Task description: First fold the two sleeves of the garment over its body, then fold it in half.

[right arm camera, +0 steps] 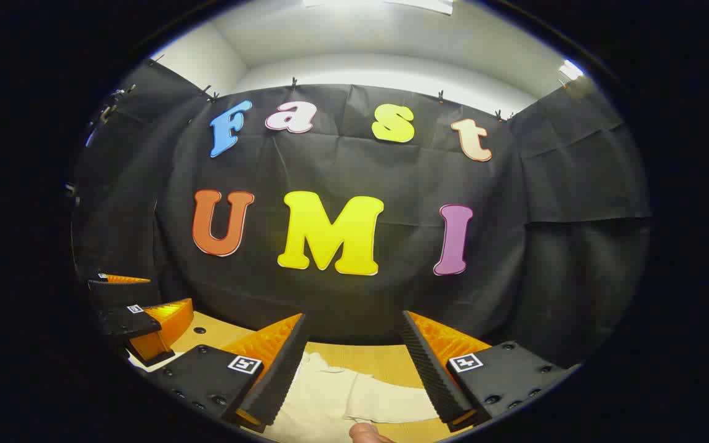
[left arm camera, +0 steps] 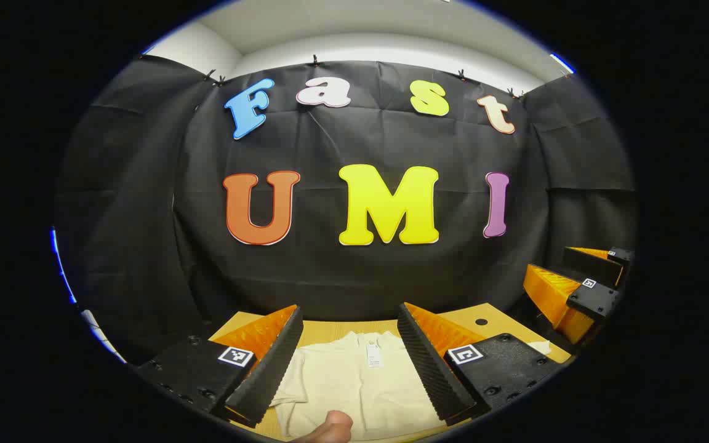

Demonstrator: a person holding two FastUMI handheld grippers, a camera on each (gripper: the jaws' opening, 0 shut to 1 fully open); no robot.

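Surface (left arm camera: 330, 332): wood, against the booth wall. Shirt (left arm camera: 354, 381), cream, lies flat on it, collar at far side, below both tools; fold state not clear from here. Left tool (left arm camera: 349, 360) and right tool (right arm camera: 352, 369) held above it, wide open, gripping nothing, likely poised to reach cloth. Neck tag (left arm camera: 372, 355): writing too small to read.

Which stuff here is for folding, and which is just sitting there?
For the job:
cream garment
left tool, open
right tool, open

Just there:
wooden table
black cloth wall
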